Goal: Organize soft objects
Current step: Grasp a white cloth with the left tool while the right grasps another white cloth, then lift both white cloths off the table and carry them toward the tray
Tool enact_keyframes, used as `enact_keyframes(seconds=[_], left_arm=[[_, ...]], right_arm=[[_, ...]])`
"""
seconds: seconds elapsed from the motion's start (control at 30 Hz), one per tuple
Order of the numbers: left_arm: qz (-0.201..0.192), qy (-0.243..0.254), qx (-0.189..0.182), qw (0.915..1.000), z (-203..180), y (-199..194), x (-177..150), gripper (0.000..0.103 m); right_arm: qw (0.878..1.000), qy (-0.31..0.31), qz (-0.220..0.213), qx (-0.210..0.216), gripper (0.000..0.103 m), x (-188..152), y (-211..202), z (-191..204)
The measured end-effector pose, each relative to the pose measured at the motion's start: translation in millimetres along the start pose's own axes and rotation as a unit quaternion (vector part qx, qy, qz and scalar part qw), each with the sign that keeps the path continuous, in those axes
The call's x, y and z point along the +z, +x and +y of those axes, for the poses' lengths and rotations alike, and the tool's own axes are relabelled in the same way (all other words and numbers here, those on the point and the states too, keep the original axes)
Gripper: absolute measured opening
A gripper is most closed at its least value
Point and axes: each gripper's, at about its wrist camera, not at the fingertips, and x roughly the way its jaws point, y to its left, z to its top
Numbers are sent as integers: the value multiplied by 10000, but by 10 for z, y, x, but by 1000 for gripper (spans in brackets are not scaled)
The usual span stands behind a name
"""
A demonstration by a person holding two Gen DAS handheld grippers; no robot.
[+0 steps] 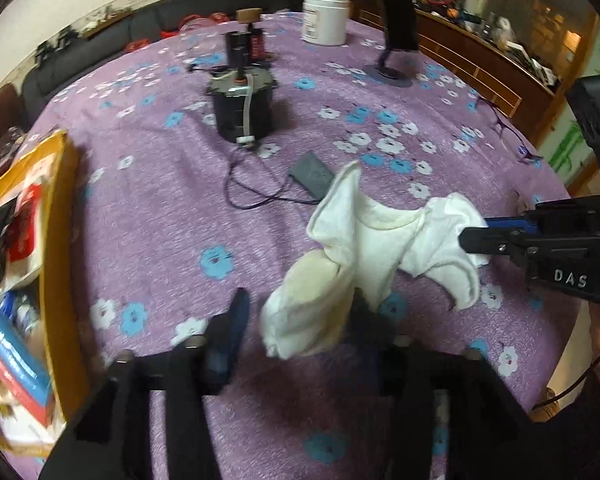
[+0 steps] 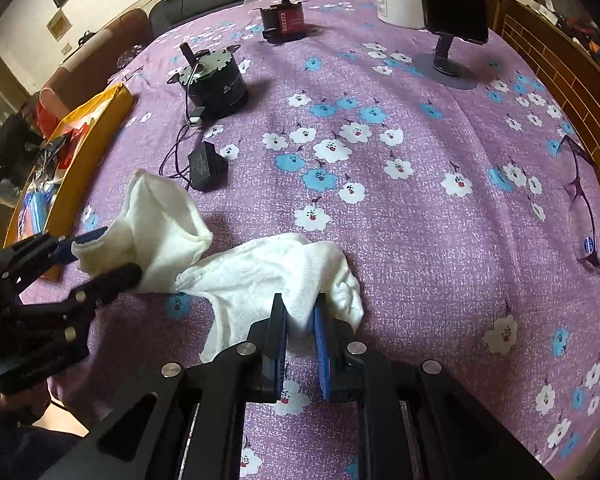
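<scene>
A white sock (image 1: 364, 240) lies crumpled on the purple flowered tablecloth (image 1: 160, 220); it shows in the right wrist view (image 2: 260, 272) too. My right gripper (image 2: 302, 316) is shut on the sock's right end; in the left wrist view it (image 1: 474, 234) enters from the right, clamped on that end. My left gripper (image 1: 296, 312) is open around the sock's other end, one finger (image 1: 236, 320) on each side; in the right wrist view it (image 2: 96, 256) brackets the cuff end at left.
A black cylindrical motor (image 1: 242, 108) with a cable and a grey adapter (image 1: 312, 174) stand behind the sock. A yellow box (image 1: 56, 240) of clutter sits at the left. A white jar (image 1: 326, 18), a phone stand (image 1: 396, 40) and glasses (image 2: 584, 208) are further off.
</scene>
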Motion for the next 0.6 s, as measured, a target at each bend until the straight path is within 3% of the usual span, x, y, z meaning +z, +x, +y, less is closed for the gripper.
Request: enact_keyframes(seconds=[0.03, 0.17, 0.23, 0.27, 0.3, 0.37, 0.4, 0.5, 0.6], left_arm=[[36, 55, 15, 10000, -18, 27, 21, 66], [283, 317, 41, 9991, -115, 179, 75, 68], [296, 373, 36, 9989, -138, 224, 72, 68], [254, 415, 54, 9988, -151, 229, 73, 68], [242, 476, 60, 9986, -171, 233, 76, 63], [206, 587, 42, 9981, -205, 215, 81, 45], [172, 676, 138, 9975, -227, 196, 82, 30], [189, 702, 141, 9973, -215, 169, 75, 27], [136, 626, 122, 9979, -156, 113, 81, 26]], right_arm=[[10000, 10, -9, -15, 14, 0, -5, -1], [9999, 69, -83, -106, 16, 22, -70, 9], [9998, 95, -132, -139, 22, 25, -116, 1], [9997, 132, -156, -139, 32, 23, -137, -16], [9996, 147, -169, -147, 47, 19, -147, -21], [9994, 139, -274, -184, 62, -2, -194, -22], [9991, 121, -363, -180, 68, -17, -228, -17], [9985, 15, -512, -168, 80, -40, -282, 30], [9991, -48, -400, -150, 80, -14, -210, 81]])
